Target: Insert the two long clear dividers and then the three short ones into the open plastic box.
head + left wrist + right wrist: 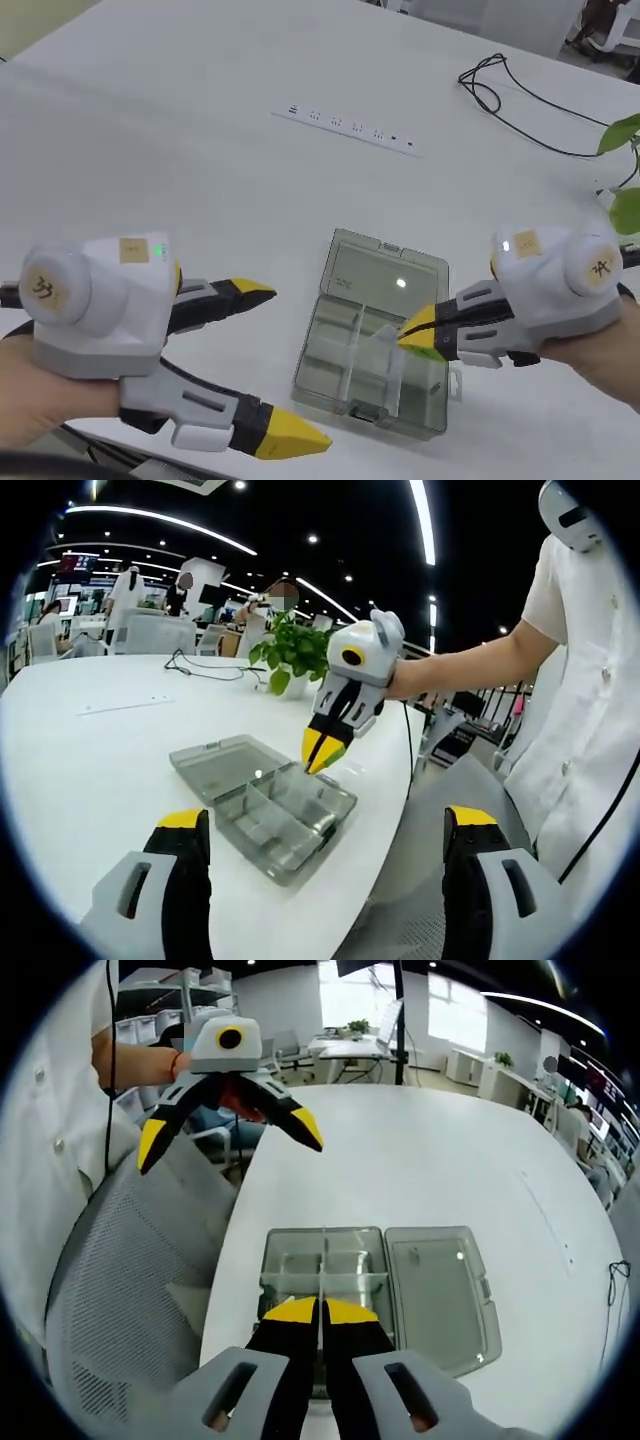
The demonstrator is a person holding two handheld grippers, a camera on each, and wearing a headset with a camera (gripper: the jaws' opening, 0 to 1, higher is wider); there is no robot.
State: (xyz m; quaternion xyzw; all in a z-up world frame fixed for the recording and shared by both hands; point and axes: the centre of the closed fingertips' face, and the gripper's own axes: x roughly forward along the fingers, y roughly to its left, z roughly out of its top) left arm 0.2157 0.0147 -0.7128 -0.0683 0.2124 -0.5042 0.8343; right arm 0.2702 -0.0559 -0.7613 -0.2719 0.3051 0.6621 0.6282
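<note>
The right tongs [415,332] pinch a clear divider [388,342] over the open plastic box [318,385] on the white surface [180,190]. The left tongs [290,365] gape beside it.

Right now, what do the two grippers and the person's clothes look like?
Both the left gripper and the right gripper have a rounded white housing on a grey base, with black jaws ending in yellow tips. Each carries a round tan sticker with dark marks and a square tan label. A green light glows on the left one. The person wears a white short-sleeved shirt.
</note>
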